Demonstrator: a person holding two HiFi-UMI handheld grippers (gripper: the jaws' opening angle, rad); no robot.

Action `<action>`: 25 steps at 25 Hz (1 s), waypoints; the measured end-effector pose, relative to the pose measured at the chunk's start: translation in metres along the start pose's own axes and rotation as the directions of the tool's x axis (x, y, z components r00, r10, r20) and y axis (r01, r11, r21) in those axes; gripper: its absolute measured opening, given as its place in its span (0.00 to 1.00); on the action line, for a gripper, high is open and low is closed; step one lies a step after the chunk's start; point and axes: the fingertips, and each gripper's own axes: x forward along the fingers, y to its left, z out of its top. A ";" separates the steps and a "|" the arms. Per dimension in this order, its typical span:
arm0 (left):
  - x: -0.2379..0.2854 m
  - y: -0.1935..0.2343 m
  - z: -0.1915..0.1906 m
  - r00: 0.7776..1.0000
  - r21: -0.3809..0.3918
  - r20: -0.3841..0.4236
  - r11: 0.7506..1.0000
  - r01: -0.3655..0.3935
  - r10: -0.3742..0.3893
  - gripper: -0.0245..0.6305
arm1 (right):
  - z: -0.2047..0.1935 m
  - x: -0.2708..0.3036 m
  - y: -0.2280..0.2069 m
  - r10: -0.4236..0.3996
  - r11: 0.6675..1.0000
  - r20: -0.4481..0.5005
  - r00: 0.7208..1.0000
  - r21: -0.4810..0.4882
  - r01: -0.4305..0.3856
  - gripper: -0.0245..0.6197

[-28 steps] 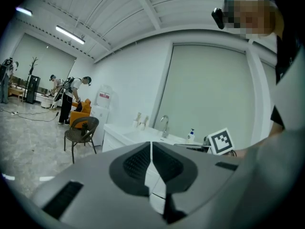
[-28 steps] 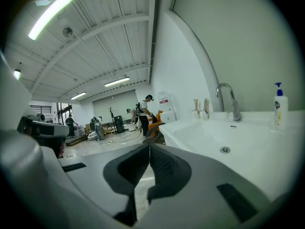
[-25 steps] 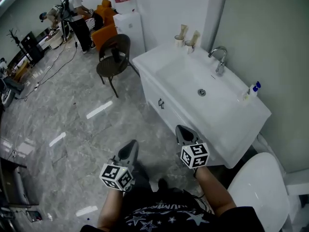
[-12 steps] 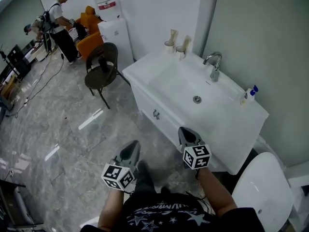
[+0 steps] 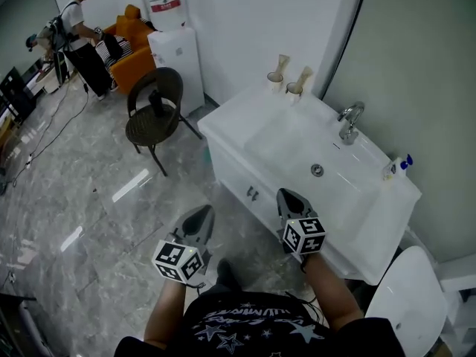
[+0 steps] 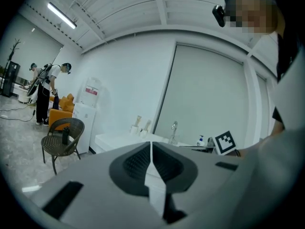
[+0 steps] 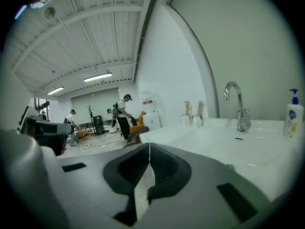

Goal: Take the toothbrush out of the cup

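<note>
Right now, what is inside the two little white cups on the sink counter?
A pale tan upright piece sticks out of each small white cup; likely the toothbrushes, but too small to tell. The cup walls hide their lower ends and anything else inside.

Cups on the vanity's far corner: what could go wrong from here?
1. In the head view, the left cup and right cup stand close together at the corner of the counter; reaching for one may tip the other.
2. Right gripper and left gripper are both shut and empty; arriving shut, one could shove a cup instead of gripping what stands in it.
</note>
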 end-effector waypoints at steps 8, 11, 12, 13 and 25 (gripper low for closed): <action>0.025 0.071 0.014 0.999 -0.049 -0.007 0.998 0.033 -0.033 0.07 | 0.013 0.058 0.011 -0.065 0.998 -0.003 0.998 0.006 0.065 0.06; 0.033 0.084 0.016 0.998 -0.047 -0.017 0.997 0.066 -0.067 0.07 | 0.010 0.069 0.011 -0.096 0.995 -0.010 0.995 0.012 0.096 0.06; 0.036 0.088 0.017 0.997 -0.046 -0.019 0.996 0.078 -0.079 0.07 | 0.009 0.072 0.011 -0.107 0.994 -0.014 0.994 0.011 0.107 0.06; 0.039 0.091 0.018 0.996 -0.043 -0.021 0.995 0.089 -0.090 0.07 | 0.009 0.074 0.010 -0.117 0.993 -0.017 0.993 0.010 0.118 0.06; 0.093 0.122 0.041 0.991 -0.029 -0.023 0.991 0.132 -0.132 0.07 | 0.056 0.106 -0.059 -0.272 0.962 0.058 0.961 0.052 0.269 0.06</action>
